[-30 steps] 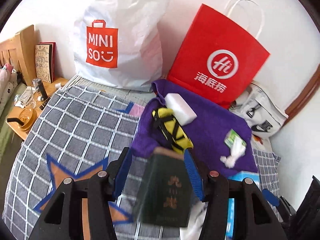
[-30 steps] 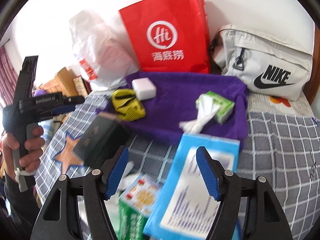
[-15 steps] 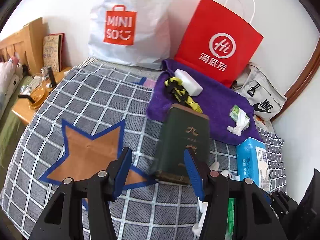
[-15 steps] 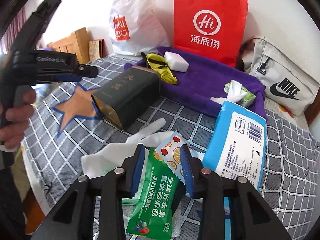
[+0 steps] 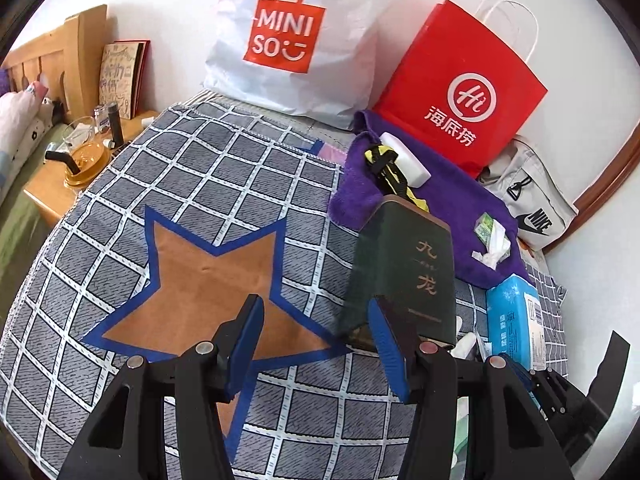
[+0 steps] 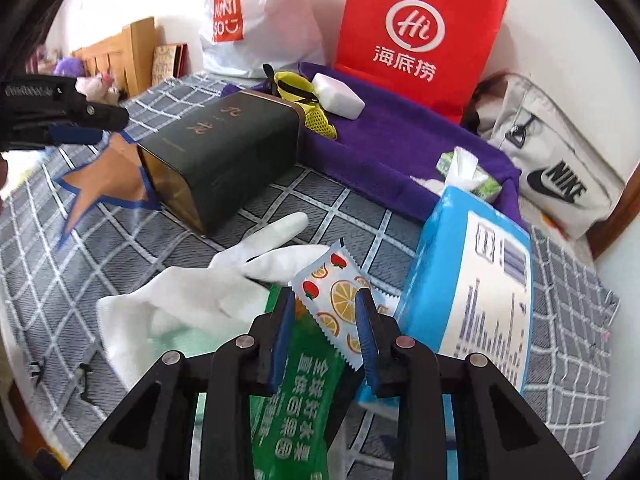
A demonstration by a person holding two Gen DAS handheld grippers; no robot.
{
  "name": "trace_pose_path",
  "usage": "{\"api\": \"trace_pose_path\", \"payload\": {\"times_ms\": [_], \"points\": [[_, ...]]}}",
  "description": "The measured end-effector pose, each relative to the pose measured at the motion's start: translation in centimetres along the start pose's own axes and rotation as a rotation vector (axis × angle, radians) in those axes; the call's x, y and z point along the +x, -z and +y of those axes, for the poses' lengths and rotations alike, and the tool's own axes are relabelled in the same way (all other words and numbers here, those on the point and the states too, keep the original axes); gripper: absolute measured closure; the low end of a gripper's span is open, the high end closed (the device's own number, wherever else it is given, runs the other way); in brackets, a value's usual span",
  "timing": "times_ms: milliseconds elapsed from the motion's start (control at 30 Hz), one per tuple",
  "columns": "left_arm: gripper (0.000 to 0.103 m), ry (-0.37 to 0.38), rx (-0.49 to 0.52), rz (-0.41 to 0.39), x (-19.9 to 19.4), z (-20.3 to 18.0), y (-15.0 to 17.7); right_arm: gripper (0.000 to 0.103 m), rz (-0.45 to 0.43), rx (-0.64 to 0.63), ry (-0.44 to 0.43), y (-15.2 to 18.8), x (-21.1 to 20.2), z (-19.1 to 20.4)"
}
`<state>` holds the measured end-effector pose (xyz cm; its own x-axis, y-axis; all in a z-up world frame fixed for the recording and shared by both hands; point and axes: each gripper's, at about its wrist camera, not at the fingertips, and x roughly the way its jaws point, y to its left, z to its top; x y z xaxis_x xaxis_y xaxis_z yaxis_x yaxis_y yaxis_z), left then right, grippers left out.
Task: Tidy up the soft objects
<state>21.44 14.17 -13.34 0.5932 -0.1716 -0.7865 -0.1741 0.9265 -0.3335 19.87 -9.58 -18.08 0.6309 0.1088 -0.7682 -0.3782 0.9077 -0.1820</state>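
Note:
My left gripper stands open over the brown star on the checked bedspread, with nothing between its fingers. A dark green tin box lies on the bed just right of it, behind the right fingertip. My right gripper hangs low over a fruit-printed snack packet. Its jaws are closing, with the packet's top end between them. A green packet lies under it, a white glove to the left and a blue tissue pack to the right.
On a purple towel lie a yellow mesh pouch, a white block and a small green tissue pack. A red paper bag, white Miniso bag and grey Nike bag line the wall. A cluttered nightstand stands left.
The left gripper had the tin box between its jaws; the box now lies on the bed and the gripper has drawn back leftward. The right gripper sank over the packets, rolled, and narrowed.

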Motion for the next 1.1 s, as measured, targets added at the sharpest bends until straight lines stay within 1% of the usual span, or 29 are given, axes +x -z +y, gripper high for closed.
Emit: {"api": "trace_pose_path", "payload": {"times_ms": [33,67,133,200,333,467,633,733,833,933,1000,1033,1100], "points": [[0.051,0.0,-0.003,0.001,0.0,0.1,0.1,0.085,-0.001,-0.012,0.009,-0.1,0.2,0.2],[0.051,0.003,-0.004,0.003,0.0,0.2,0.1,0.099,0.005,-0.019,0.011,-0.2,0.4,0.3],[0.051,0.002,-0.001,0.007,0.0,0.2,0.2,0.1,0.0,0.004,0.019,-0.3,0.4,0.1],[0.051,0.001,0.009,0.012,0.0,0.2,0.4,0.101,-0.016,0.034,0.0,-0.3,-0.1,-0.3],[0.051,-0.002,0.021,0.023,-0.2,-0.2,1.0,0.102,-0.079,0.123,-0.092,-0.2,-2.8,-1.3],[0.051,0.008,0.044,0.04,-0.4,-1.3,2.0,0.102,-0.137,0.194,-0.159,0.2,-5.6,-2.1],[0.051,0.025,0.072,0.063,-0.5,-3.0,3.7,0.102,-0.199,0.277,-0.244,2.2,-9.2,-3.4],[0.051,0.053,0.084,0.079,-0.6,-4.2,4.7,0.102,-0.215,0.305,-0.246,4.0,-10.8,-4.0],[0.051,0.082,0.103,0.086,-0.6,-5.6,5.6,0.102,-0.216,0.328,-0.242,5.9,-11.8,-4.6],[0.051,0.122,0.123,0.096,-0.2,-7.2,6.3,0.102,-0.206,0.378,-0.281,8.2,-12.0,-5.8],[0.051,0.124,0.141,0.118,0.5,-8.3,6.8,0.102,-0.179,0.414,-0.282,9.8,-11.4,-6.8],[0.051,0.122,0.156,0.131,1.0,-8.9,7.2,0.101,-0.158,0.441,-0.268,10.6,-10.8,-7.4],[0.051,0.106,0.19,0.153,2.0,-10.0,7.8,0.099,-0.138,0.483,-0.256,11.8,-10.2,-8.5]]}}
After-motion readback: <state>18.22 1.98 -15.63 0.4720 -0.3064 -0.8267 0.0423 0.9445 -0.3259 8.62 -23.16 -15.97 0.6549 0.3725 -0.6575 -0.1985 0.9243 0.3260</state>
